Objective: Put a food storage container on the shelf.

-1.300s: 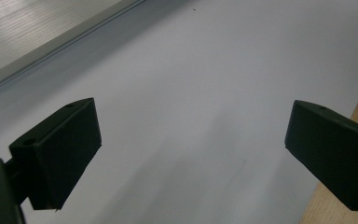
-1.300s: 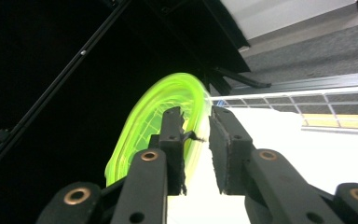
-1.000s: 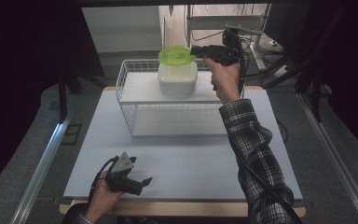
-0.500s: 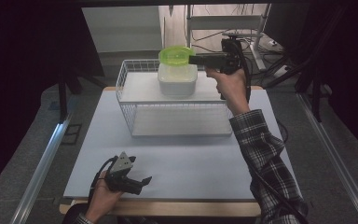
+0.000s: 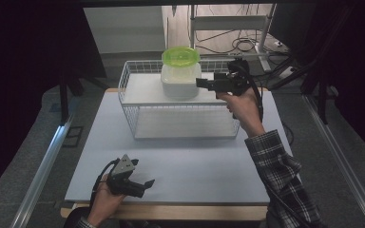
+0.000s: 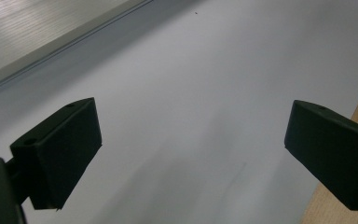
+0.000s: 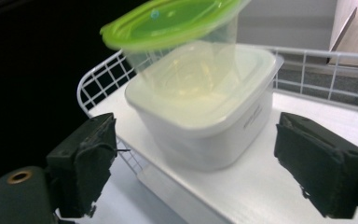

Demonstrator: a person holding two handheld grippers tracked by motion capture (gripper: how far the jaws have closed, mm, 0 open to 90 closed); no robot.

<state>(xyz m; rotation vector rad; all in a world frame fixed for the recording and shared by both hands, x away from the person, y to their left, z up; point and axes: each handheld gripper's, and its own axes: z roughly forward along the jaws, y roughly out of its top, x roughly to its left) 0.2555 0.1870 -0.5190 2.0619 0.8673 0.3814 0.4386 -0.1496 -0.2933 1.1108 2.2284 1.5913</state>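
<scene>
A clear round plastic container with a lime-green lid (image 5: 181, 58) is sitting, slightly tilted, on top of a white square plastic box with a translucent lid (image 5: 180, 81). Both are standing at the far middle of a white wire basket (image 5: 135, 121) whose floor is lined with a white sheet. In the right gripper view, the green-lidded container (image 7: 175, 28) is leaning over the white box (image 7: 205, 116), which is resting near the basket's rim (image 7: 95, 77).

The right gripper (image 5: 200, 83) is being held level just beside the white box, on its right, with the jaws pointing at the box. Its jaws have just been opening and are standing wide, one on either side of the box in the right gripper view (image 7: 196, 163), with nothing pressed between the pads. A hand in a plaid sleeve (image 5: 278, 171) is carrying it over the basket's right rim.

The left gripper (image 5: 147, 184) is resting well apart from the basket, near the front edge of the pale grey table top (image 5: 195, 166). Its jaws are also standing wide over bare table (image 6: 191, 154), holding nothing.
</scene>
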